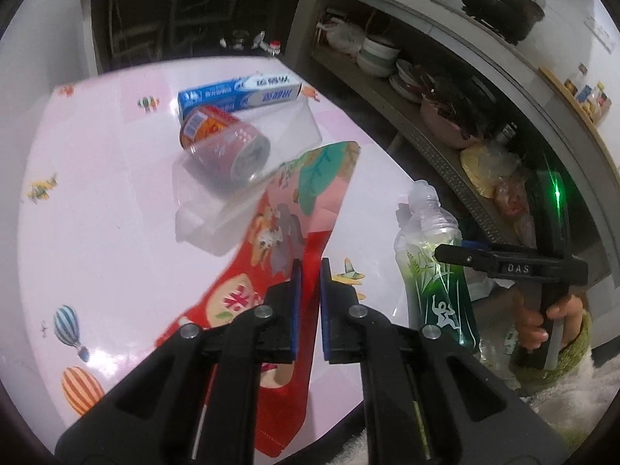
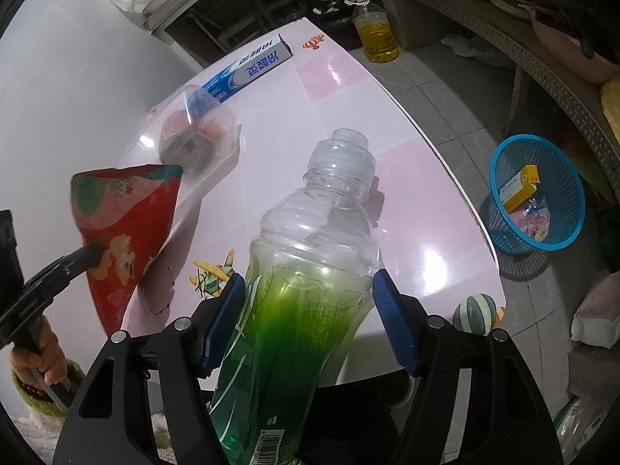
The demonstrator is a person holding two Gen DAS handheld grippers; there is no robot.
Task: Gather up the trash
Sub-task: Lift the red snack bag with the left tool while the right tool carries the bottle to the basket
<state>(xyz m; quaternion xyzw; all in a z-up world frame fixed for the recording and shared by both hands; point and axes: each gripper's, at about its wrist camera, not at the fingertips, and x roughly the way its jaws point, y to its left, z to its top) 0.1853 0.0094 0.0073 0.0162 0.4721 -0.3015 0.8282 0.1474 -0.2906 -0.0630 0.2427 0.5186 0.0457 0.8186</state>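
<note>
So the clear plastic bottle with the green printed sleeve (image 2: 306,310) looks empty, which I'd guess makes it super light but squashy and a bit slick; best bet is gripping the waist of the sleeve where it narrows, not the ribbed clear neck. That's pretty much where the right tongs (image 2: 310,321) have it, blue pads spread fairly wide and pressed on both sides of the body, neck sticking out ahead of them over the pink glossy counter (image 2: 407,201). The left tongs (image 1: 310,294) are almost fully closed, pinching a flat red snack bag with cartoon prints (image 1: 306,209); floppy, weighs nothing, so a corner pinch seems fine. Further out beyond them sit a clear plastic tray with a small jar (image 1: 224,143) and a blue and white carton (image 1: 240,93). The blue mesh basket (image 2: 536,201) is on the floor, off right of the right tongs
</note>
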